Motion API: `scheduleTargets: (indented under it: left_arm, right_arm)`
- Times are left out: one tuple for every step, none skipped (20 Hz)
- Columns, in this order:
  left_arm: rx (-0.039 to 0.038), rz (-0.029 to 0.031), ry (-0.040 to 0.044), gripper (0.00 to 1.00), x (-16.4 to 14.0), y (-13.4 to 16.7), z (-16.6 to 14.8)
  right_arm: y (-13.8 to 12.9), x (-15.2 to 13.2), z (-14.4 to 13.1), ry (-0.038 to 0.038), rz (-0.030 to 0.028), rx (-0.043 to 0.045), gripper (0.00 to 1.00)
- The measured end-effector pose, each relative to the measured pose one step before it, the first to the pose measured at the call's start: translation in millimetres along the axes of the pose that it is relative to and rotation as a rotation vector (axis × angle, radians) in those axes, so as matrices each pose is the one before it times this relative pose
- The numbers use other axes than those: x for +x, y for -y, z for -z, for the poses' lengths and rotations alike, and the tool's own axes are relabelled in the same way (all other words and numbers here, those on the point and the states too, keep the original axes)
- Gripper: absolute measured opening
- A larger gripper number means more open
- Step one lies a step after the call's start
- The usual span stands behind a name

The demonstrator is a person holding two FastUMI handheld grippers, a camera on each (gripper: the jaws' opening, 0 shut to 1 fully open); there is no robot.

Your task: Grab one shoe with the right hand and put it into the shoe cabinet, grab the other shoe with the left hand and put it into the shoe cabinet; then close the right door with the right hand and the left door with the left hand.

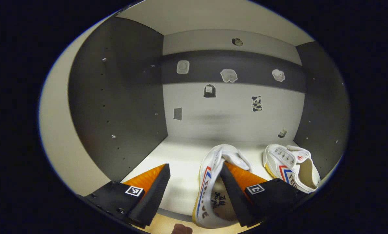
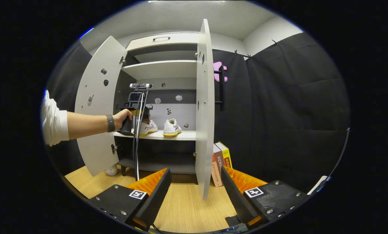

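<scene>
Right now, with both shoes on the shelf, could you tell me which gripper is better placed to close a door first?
Right: the right gripper is open, outside, facing the right door; the left gripper is inside the cabinet.

I've got two white shoes here: the near shoe (image 1: 210,182) with red and blue stripes, the far shoe (image 1: 291,167) yellow-soled. Cabinet shelf (image 1: 180,152) white, side walls (image 1: 115,97) dark grey. Floor (image 2: 187,208) light wood-grain.

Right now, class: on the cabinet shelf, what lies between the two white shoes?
Nothing. In the left gripper view, bare shelf separates the near shoe from the far shoe. The right gripper view shows the same gap.
</scene>
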State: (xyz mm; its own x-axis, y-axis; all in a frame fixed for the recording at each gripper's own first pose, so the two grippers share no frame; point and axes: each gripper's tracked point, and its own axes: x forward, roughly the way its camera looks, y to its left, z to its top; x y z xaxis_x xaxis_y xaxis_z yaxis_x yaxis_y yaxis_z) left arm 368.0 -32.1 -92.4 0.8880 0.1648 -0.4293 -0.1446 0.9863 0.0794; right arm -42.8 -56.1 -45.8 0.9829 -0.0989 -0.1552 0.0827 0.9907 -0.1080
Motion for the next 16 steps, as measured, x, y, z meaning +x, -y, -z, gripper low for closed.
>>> scheduleTargets:
  left_arm:
    - [-0.01064,0.00624,0.06877,1.0,-14.69,-4.57,-15.19]
    - [-0.01053,0.01995,0.0569,0.99,-17.2,-0.03,-16.43]
    - [-0.01688,0.03596,0.03485,0.99,-19.3,3.45,-13.36]
    - [-0.01426,0.03892,0.02022,0.97,-19.79,4.87,-12.24]
    - [-0.01674,0.03124,0.01694,0.97,-18.3,0.79,-9.26]
    - [-0.01169,0.0269,0.00891,0.97,-19.47,2.26,-6.92]
    - [-0.0118,0.02592,0.0217,0.97,-17.93,0.66,-6.9]
    - [-0.00222,0.02237,0.02352,0.99,-17.22,1.24,-6.32]
    - [-0.00339,0.01591,0.01332,0.94,-18.24,-1.49,-0.01]
    - [-0.01129,0.01338,0.00357,0.96,-17.81,-0.14,2.39]
    - [-0.01264,0.01319,0.00201,0.96,-18.28,0.06,5.53]
    - [-0.00961,0.00333,0.00074,0.94,-16.81,-3.12,6.53]
    - [-0.01535,0.00383,0.00232,0.96,-16.4,-4.34,10.01]
    - [-0.01629,0.00178,-0.0021,0.94,-15.74,-4.04,12.6]
    - [-0.01354,-0.00538,-0.00726,0.96,-15.38,-6.83,14.41]
    - [-0.00823,-0.01684,-0.00842,0.97,-13.69,-9.55,14.48]
  right_arm:
    - [1.74,-0.13,-0.41,-0.00352,0.00021,-0.00042,0.94]
    - [2.09,-1.25,-0.36,-0.0013,-0.0011,0.00129,0.94]
    - [1.11,-0.91,-3.99,0.00736,-0.00217,0.00315,0.94]
    - [1.59,0.46,-5.51,0.0115,-0.00096,0.00241,0.94]
    - [2.03,0.54,-4.92,0.01047,-0.00171,-0.00188,0.94]
    - [3.54,1.14,-6.78,0.0122,0.00188,-0.00545,0.98]
    - [2.84,1.99,-7.98,0.01706,0.00198,-0.00702,0.98]
    - [3.02,2.56,-10.16,0.02147,-0.00036,-0.00293,0.89]
    - [2.57,4.25,-8.67,0.01808,-0.00299,0.00313,0.94]
    - [4.69,5.09,-5.59,0.00917,-0.00174,0.00961,0.94]
    - [4.71,4.94,-5.88,0.0052,0.00027,0.01273,0.93]
    - [5.31,5.93,-7.1,0.00871,0.00091,0.01288,0.93]
    - [7.03,6.07,-4.73,0.00431,0.00233,0.00863,0.93]
    - [8.94,6.5,-4.51,0.00272,0.00626,0.00679,0.93]
    - [10.01,6.97,-4.94,0.00578,0.00964,0.00465,0.97]
    - [8.78,8.62,-7.91,0.01415,0.00827,0.00536,0.93]
